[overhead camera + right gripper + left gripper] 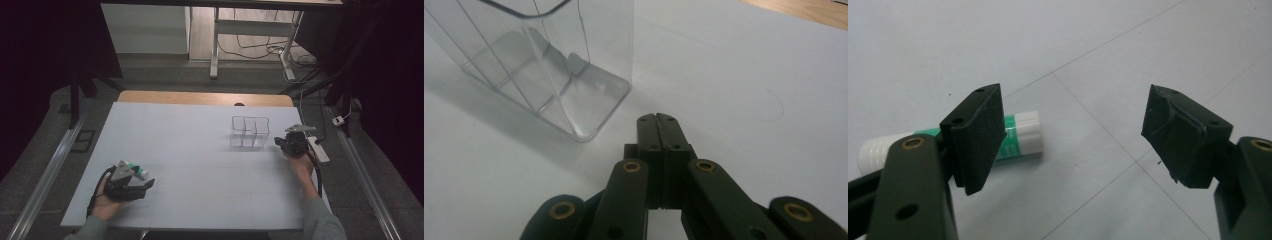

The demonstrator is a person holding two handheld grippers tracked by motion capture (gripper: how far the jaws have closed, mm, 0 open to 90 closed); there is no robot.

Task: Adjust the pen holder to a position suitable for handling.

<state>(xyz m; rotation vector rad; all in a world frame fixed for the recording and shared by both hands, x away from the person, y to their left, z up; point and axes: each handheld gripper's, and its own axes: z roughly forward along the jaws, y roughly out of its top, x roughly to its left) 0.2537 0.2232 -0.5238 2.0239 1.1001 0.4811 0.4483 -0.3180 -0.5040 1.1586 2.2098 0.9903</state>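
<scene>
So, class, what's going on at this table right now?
A person holds a gripper in each hand. The left gripper is open on the white table, with a green-and-white tube lying beside it, not gripped. The right gripper is shut on nothing, next to an empty clear divided container.

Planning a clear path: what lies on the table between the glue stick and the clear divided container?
Nothing: in the high view the white table is bare between the glue stick and the clear container.

Clear glossy plastic organiser [549,65], matt white table cover [190,150], smooth plastic glue stick [1020,135]
</scene>
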